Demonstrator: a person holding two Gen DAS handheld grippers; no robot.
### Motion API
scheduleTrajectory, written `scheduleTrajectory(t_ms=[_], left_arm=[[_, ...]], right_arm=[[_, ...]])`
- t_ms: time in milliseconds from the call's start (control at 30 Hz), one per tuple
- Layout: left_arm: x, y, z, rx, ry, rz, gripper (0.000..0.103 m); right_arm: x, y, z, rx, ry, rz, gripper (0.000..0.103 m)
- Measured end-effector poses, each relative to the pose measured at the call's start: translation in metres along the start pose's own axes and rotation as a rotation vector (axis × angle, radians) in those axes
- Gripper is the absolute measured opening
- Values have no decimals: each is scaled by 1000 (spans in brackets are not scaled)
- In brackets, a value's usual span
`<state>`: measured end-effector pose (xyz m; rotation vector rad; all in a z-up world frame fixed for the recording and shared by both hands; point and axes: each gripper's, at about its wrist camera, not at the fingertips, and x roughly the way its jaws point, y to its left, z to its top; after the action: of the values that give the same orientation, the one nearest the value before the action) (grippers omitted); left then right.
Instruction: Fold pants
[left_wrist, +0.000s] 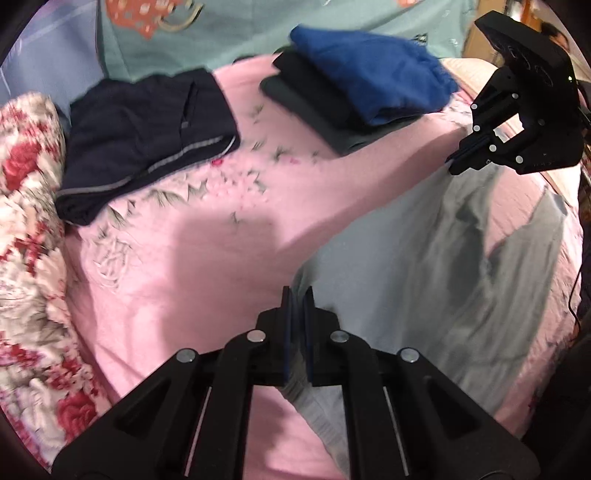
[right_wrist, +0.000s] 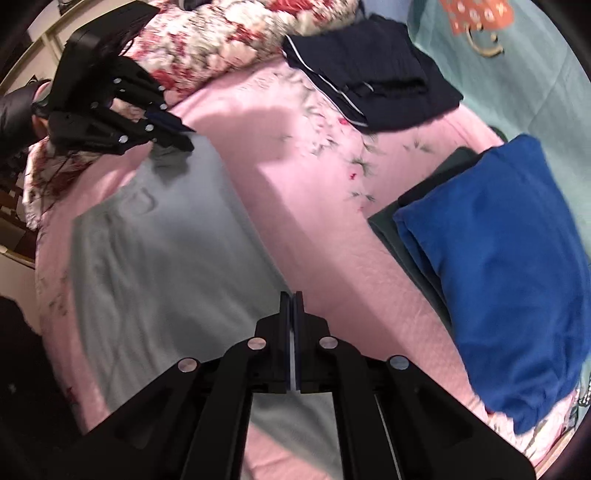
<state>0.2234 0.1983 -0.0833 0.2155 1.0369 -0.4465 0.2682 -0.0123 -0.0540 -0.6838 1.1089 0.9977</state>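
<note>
Light grey pants (left_wrist: 424, 266) lie spread over a pink bed sheet (left_wrist: 203, 258). My left gripper (left_wrist: 298, 295) is shut on one edge of them, and grey cloth shows between its pads. The right gripper (left_wrist: 458, 162) pinches the far corner of the same pants and lifts it slightly. In the right wrist view, the right gripper (right_wrist: 291, 299) is shut on the grey pants (right_wrist: 159, 251) at the near edge. There the left gripper (right_wrist: 181, 136) holds the far corner, at the upper left.
Folded navy pants with a pale stripe (left_wrist: 147, 136) (right_wrist: 369, 81) lie on the sheet. A blue folded garment (left_wrist: 369, 81) (right_wrist: 498, 266) tops a stack of dark ones (left_wrist: 306, 107). A floral quilt (left_wrist: 26, 221) (right_wrist: 229, 33) bounds one side.
</note>
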Motion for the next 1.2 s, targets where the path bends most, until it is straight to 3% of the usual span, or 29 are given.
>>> scheduleTrajectory(t_ms=[167, 333, 600, 800, 867, 900, 967, 1000, 1033, 1067, 1100, 1200], left_arm=[[-41, -39, -12, 88, -42, -4, 5], [-62, -78, -51, 128, -23, -20, 5], [-46, -118, -126, 138, 85, -6, 5], [-23, -125, -156, 113, 118, 33, 10], [-20, -129, -162, 119, 130, 57, 13], [-21, -132, -164, 127, 137, 67, 15], [-33, -138, -166, 145, 153, 93, 26], [-41, -139, -167, 148, 145, 92, 45], [-54, -141, -169, 149, 128, 110, 79], [-63, -143, -170, 144, 115, 169, 95], [-74, -142, -169, 137, 91, 238, 99], [-94, -143, -156, 63, 69, 291, 99]], right_arm=[[-33, 48, -23, -37, -22, 30, 1], [-43, 112, -55, -55, 5, 105, 1], [5, 188, -100, -18, 64, 155, 1], [38, 208, -114, 18, 89, 104, 1], [46, 207, -117, 63, 87, 105, 9], [45, 206, -118, 83, 82, 117, 23], [33, 202, -119, 156, 85, 105, 43], [18, 198, -123, 203, 54, 82, 45], [5, 192, -128, 235, 26, 76, 45], [-11, 181, -136, 289, -7, 71, 45], [-22, 171, -145, 336, -24, 53, 45], [-64, 100, -193, 597, -75, -66, 45]])
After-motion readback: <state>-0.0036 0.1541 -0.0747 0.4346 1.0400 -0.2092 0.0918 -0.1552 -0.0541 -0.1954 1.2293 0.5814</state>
